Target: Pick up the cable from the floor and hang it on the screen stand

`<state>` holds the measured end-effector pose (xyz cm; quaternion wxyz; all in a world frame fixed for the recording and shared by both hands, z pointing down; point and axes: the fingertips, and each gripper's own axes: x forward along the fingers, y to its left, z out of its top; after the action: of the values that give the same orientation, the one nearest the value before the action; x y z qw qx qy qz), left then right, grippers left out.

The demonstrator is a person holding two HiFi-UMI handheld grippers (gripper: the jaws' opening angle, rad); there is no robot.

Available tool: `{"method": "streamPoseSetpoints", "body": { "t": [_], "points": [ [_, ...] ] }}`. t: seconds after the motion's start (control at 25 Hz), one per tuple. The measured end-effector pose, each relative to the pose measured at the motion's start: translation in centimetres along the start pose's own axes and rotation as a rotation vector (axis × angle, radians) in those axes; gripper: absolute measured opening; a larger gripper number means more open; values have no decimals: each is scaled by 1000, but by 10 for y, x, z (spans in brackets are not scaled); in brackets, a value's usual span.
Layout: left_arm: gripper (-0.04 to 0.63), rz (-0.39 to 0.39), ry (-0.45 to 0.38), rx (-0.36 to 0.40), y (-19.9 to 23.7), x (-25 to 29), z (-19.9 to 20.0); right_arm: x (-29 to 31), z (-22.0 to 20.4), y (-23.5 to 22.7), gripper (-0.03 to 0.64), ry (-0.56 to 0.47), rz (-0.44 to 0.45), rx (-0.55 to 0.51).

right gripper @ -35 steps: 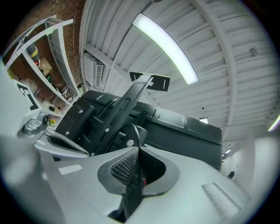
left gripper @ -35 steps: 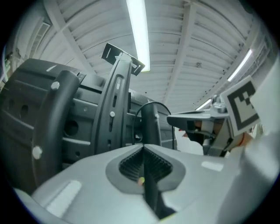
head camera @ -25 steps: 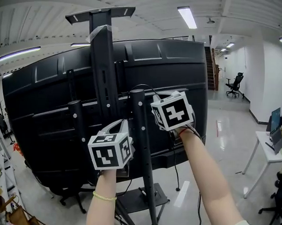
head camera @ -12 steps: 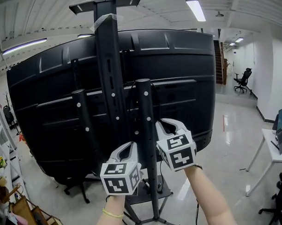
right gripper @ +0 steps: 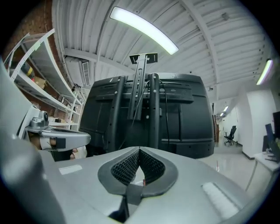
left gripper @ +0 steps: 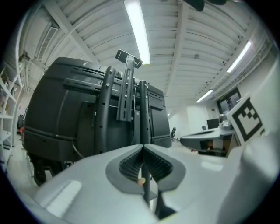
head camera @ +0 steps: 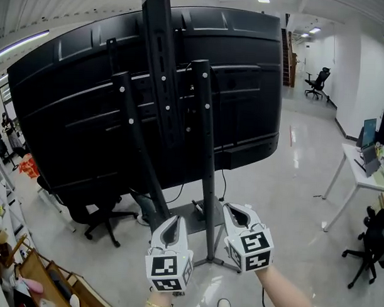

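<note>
The screen stand (head camera: 204,150) holds up a big black screen (head camera: 68,107), seen from behind, with two slanted posts and a central column. A thin black cable (right gripper: 166,114) hangs over the right post's top and runs down the screen's back; its lower part (head camera: 223,180) drops below the screen's edge. My left gripper (head camera: 175,219) and right gripper (head camera: 235,211) are low in the head view, in front of the stand's base and apart from the stand. The left gripper (left gripper: 143,146) is shut on nothing. The right gripper (right gripper: 139,149) is shut as well, with nothing between its pads.
The stand's flat base (head camera: 185,215) rests on the shiny floor. A black office chair (head camera: 105,216) stands at the left under the screen. A white desk (head camera: 361,177) and another chair (head camera: 371,250) are at the right. Shelves (head camera: 0,237) line the left wall.
Both grippers have dropped from the top of the stand's posts to near its base. The right gripper has left the cable on the right post. The head view now tips lower.
</note>
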<state>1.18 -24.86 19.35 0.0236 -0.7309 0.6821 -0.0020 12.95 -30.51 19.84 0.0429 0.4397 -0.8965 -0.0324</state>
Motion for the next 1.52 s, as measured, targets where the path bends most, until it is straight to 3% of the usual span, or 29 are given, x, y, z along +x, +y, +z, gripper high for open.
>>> {"method": "streamPoseSetpoints", "body": {
  "t": [0.28,0.6,0.76,0.92,1.28,1.52],
  "points": [
    [8,41,61,-74,0,-132,-72,-102,-91,89,-1,77,-1,97],
    [8,68,114,-80,-13,-243,-119,-186,-137,169,-2,101,86,114],
    [8,95,156,-126,-10,-280,-141,-212,-152,190,-2,129,103,124],
    [8,113,159,-149,-5,-294,-145,-217,-148,199,-2,113,99,118],
    [8,84,143,-75,-14,-297,-139,-226,-140,205,-2,83,93,111],
    [8,68,141,-76,-15,-292,-136,-223,-139,205,-2,80,95,109]
  ]
}}
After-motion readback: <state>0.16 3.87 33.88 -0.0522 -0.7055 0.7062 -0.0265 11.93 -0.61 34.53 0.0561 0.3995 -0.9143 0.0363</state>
